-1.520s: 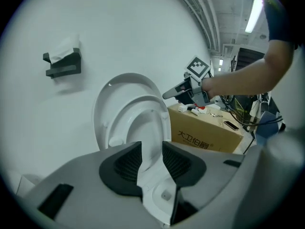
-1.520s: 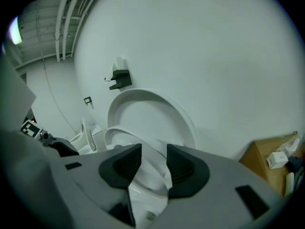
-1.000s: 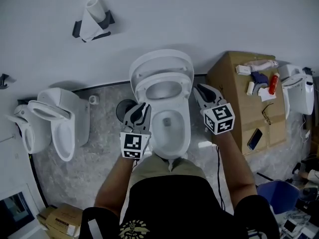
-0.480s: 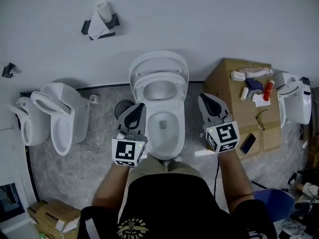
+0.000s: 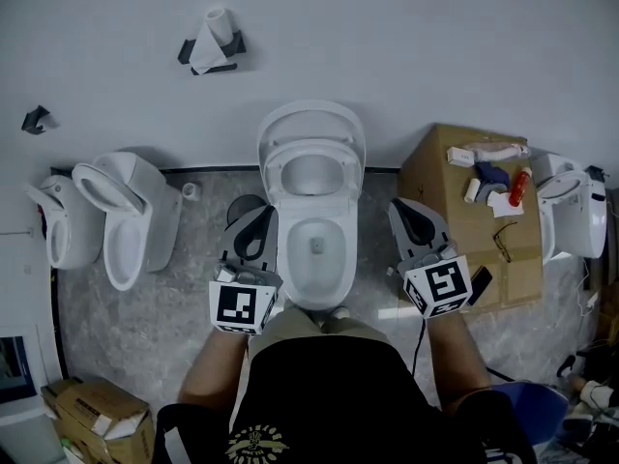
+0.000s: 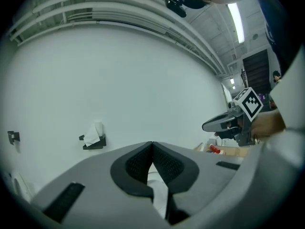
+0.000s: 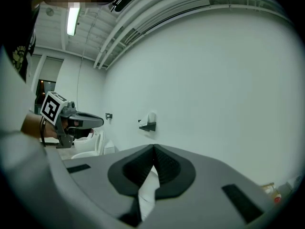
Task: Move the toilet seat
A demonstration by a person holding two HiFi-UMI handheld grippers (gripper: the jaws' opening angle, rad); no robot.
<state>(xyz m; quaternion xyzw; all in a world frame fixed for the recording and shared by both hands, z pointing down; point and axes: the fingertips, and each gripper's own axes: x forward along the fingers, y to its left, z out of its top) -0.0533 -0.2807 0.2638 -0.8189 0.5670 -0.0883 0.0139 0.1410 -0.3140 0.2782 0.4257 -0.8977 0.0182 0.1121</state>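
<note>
The white toilet stands in the middle against the wall. Its seat and lid are both tipped up toward the wall. My left gripper hovers left of the bowl, shut and holding nothing; in its own view the pads meet with only white porcelain behind them. My right gripper hovers right of the bowl, also shut and empty, pads together. Neither gripper touches the toilet. Each gripper shows in the other's view: the right gripper and the left gripper.
Two more toilets stand at the left, and another at the far right. A cardboard box with small items on top sits right of the toilet. A paper holder hangs on the wall. A dark round bin is left of the bowl.
Both grippers have drawn back from the raised seat toward the person and now sit lower beside the bowl. Their jaws have gone from slightly apart to shut.
</note>
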